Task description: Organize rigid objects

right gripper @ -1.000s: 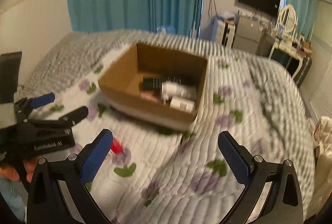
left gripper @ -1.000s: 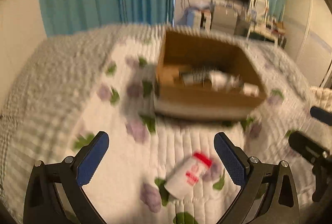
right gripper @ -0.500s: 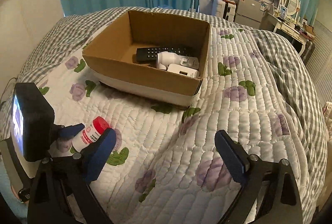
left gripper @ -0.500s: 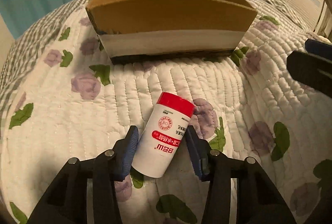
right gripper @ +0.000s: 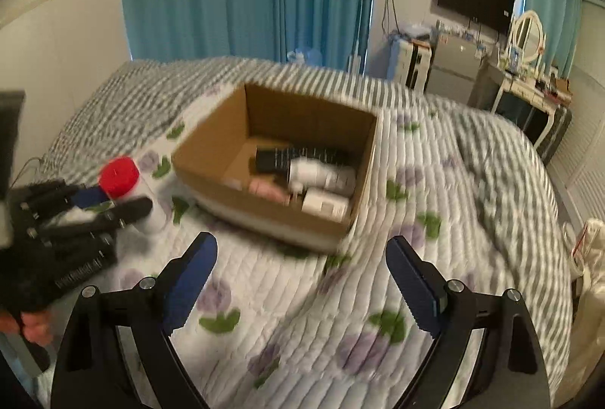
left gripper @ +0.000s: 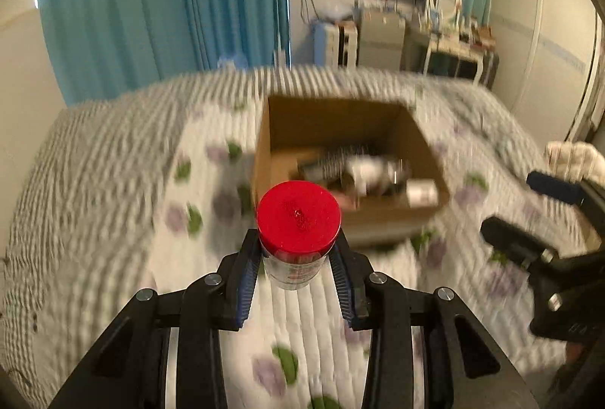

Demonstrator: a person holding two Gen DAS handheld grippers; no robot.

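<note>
My left gripper (left gripper: pixel 297 272) is pinched on the white bottle (left gripper: pixel 297 220), blue pads on either side of its body just under the red cap. Bottle's long axis runs along the fingers, cap end pointing away from me, so I'm looking straight at the cap. It's held clear of the quilt (left gripper: pixel 113 182).

Cardboard box (left gripper: pixel 427 144) is the landmark. From the left gripper it lies straight ahead and a touch to the right; the bottle sits just short of the box's near wall, which the cap partly covers in the left wrist view. From the right wrist view the bottle is off the box's left corner, near but not over the opening. Box already holds a black remote (right gripper: pixel 298 155) and a couple of white bottles (right gripper: pixel 321 174), bunched toward its near right side; the left part of the floor looks bare.

My right gripper (right gripper: pixel 300 280) is spread wide, holding nothing, hanging over the quilt in front of the box.

Left gripper is nearer and loaded, so I judge the next move as forward and over the near wall, then release. Frames are motion-blurred, so fine detail is unclear.
</note>
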